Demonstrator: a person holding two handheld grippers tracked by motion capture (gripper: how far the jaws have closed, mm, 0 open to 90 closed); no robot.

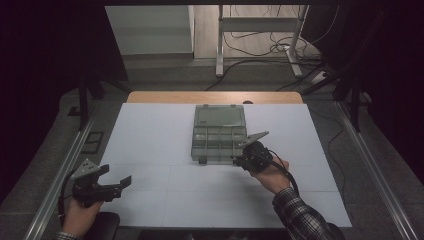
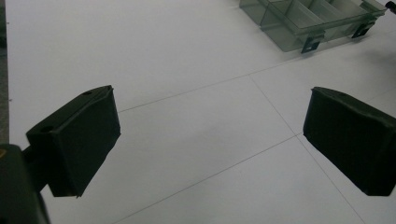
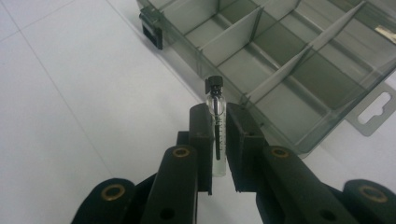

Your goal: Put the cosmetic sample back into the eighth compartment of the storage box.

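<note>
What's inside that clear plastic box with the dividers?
The compartments of the clear box that show look empty, only dividers between them. The right claw, holding a small vial, hides part of the near edge.

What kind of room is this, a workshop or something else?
Probably a lab bench set up for recording handwork. A white table stands between dark curtains, cables trail over the floor behind, and a person holds a left gripper and a right gripper clamping a small vial beside a clear compartment box.
</note>
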